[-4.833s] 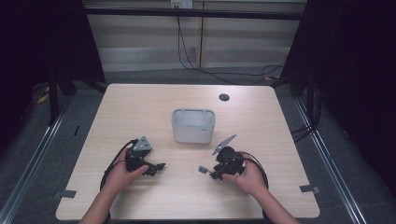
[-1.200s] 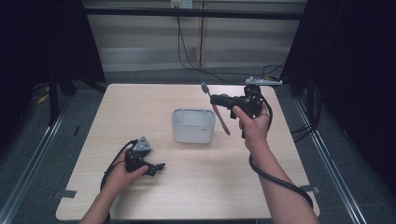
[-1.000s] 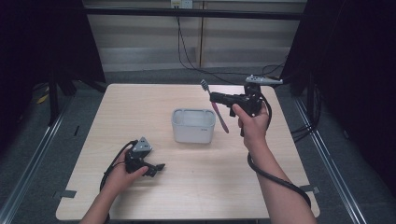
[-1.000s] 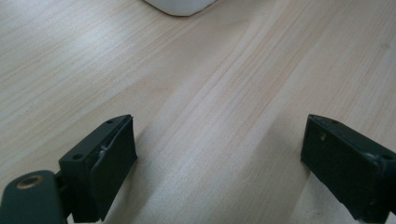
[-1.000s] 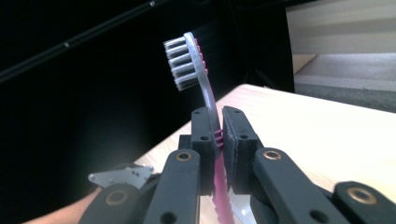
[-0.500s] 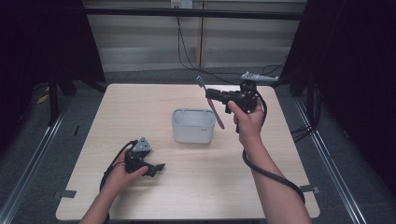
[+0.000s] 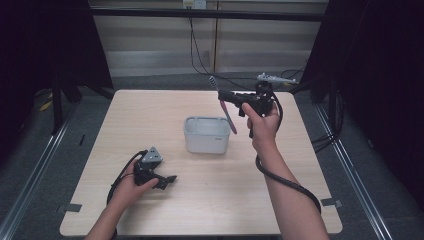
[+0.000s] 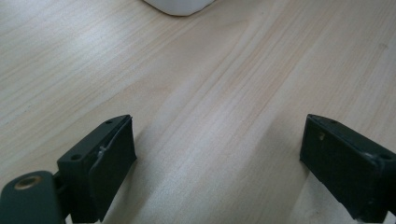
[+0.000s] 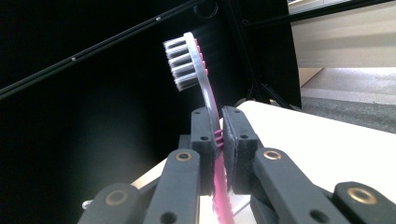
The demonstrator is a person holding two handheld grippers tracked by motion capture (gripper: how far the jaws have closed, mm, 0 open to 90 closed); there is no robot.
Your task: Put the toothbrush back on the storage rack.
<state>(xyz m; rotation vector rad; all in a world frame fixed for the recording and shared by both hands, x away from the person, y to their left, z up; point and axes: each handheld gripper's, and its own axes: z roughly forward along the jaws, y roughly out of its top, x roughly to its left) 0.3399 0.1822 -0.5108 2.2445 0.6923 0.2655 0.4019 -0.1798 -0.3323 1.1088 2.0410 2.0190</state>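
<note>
Left hand-held gripper (image 7: pixel 167 181): resting on the desk (image 7: pixel 150 120) near the front left corner, a hand (image 7: pixel 131 183) around it; jaws spread wide with only bare wood between them, released.
Tub (image 7: pixel 206 134): white, open-topped, standing near the middle of the desk, well apart from the left hand-held gripper.
Right hand-held gripper (image 7: pixel 223 95): raised above the desk's far right part, pointing toward the left edge; jaws clenched on the toothbrush.
Toothbrush (image 9: pixel 204 88): gripped at mid-handle; pink handle slanting down over the tub's right rim, bristled head up and toward the far edge, clear of the desk.
</note>
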